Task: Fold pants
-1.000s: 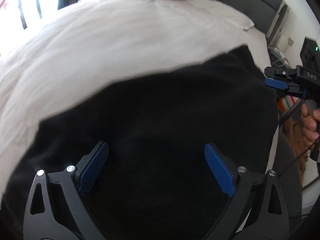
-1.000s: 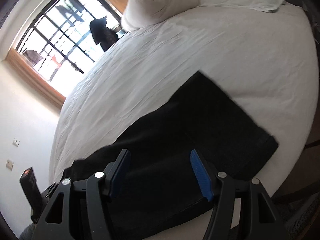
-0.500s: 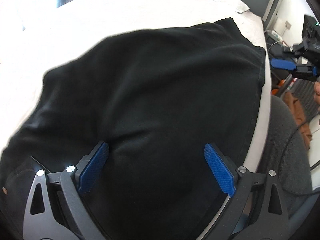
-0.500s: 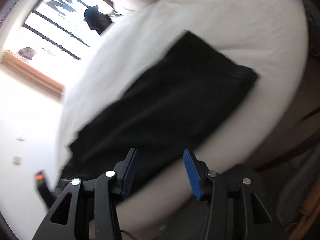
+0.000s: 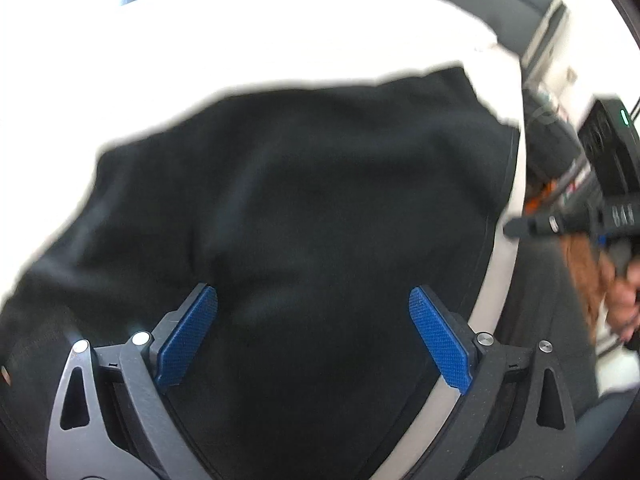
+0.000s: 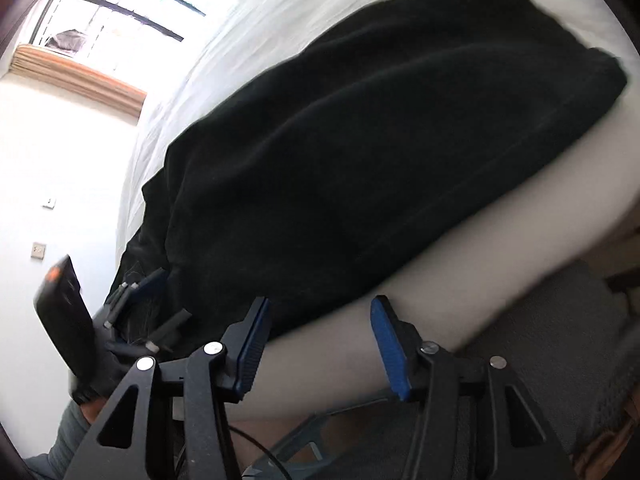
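The left gripper (image 5: pixel 313 330) hangs spread wide, nothing pinched, with the black pants (image 5: pixel 304 208) lying on the white bed (image 5: pixel 248 40) under and ahead of its blue pads (image 5: pixel 188 338). The right gripper (image 6: pixel 318 344) stands about half spread and opening, empty; the pants (image 6: pixel 360 140) lie ahead and left of it, the bed edge (image 6: pixel 500 264) between its fingers.

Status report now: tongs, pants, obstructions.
Left tongs open above the black pants, nothing gripped. Right tongs opening, empty, at the bed edge. Pants lie flat on the white bed. Nothing in the way.
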The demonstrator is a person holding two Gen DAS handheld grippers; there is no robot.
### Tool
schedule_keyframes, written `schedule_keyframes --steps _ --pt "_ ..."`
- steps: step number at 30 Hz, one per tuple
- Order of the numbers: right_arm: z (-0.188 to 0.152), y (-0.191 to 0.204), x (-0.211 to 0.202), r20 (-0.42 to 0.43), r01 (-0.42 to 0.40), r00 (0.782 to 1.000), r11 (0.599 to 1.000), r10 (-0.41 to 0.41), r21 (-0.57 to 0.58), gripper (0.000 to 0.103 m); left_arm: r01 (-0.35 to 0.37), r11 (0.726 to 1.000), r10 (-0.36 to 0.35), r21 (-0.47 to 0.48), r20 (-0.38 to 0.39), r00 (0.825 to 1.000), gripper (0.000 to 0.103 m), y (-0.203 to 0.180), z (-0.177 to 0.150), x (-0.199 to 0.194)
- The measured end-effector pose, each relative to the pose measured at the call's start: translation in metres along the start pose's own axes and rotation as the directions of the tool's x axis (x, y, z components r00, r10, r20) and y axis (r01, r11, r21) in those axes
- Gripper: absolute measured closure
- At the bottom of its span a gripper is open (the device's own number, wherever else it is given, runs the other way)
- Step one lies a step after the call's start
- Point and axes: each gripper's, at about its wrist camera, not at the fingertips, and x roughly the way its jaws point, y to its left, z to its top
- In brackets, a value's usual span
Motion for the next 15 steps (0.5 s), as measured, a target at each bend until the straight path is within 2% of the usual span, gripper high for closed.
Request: schedule_keyframes --steps 3,5,6,8,9,10,12,14,15 --pt "0.005 0.012 -0.02 0.081 -0.072 0.994 0.997 0.075 -0.04 0.046 -0.013 1.0 0.013 -0.003 0.063 0.998 0.005 0.008 0.031 0.002" --pt "0.017 0.025 -0.018 0.099 -0.1 0.989 0.991 0.109 -0.085 0.034 -0.041 0.999 0.041 -0.008 0.06 0.997 0.005 0.017 0.039 0.014" --pt "0.022 0.029 -0.015 0.107 -0.099 0.988 0.99 0.11 -0.103 0.032 -0.057 0.998 0.058 -0.02 0.041 0.997 0.005 0.023 0.039 0.022" --pt "0.029 0.023 -0.003 0.107 -0.071 0.991 0.993 0.081 -0.094 0.031 -0.074 0.996 0.074 -0.057 -0.001 0.997 0.005 0.038 0.029 0.037" --pt "0.032 0.015 0.006 0.085 -0.033 0.996 0.998 0.037 -0.05 0.031 -0.075 0.996 0.076 -0.054 0.017 0.997 0.005 0.04 0.021 0.035" --pt "0.032 0.012 0.011 0.067 -0.03 0.997 1.0 0.031 -0.004 0.036 -0.078 0.996 0.08 -0.04 0.037 0.996 0.005 0.039 0.013 0.03" --pt "0.029 0.001 0.004 0.081 -0.081 0.994 0.996 0.078 0.029 0.04 -0.08 0.997 0.081 -0.018 0.045 0.996 0.005 0.037 -0.004 0.021" --pt "0.025 -0.014 -0.023 0.146 -0.044 0.988 0.999 0.04 0.023 0.04 -0.065 0.997 0.067 -0.039 0.048 0.997 0.005 0.04 -0.016 0.008" --pt "0.023 -0.025 -0.041 0.207 -0.041 0.978 0.998 0.032 0.039 0.039 -0.055 0.997 0.058 -0.061 0.052 0.997 0.005 0.042 -0.019 0.0"
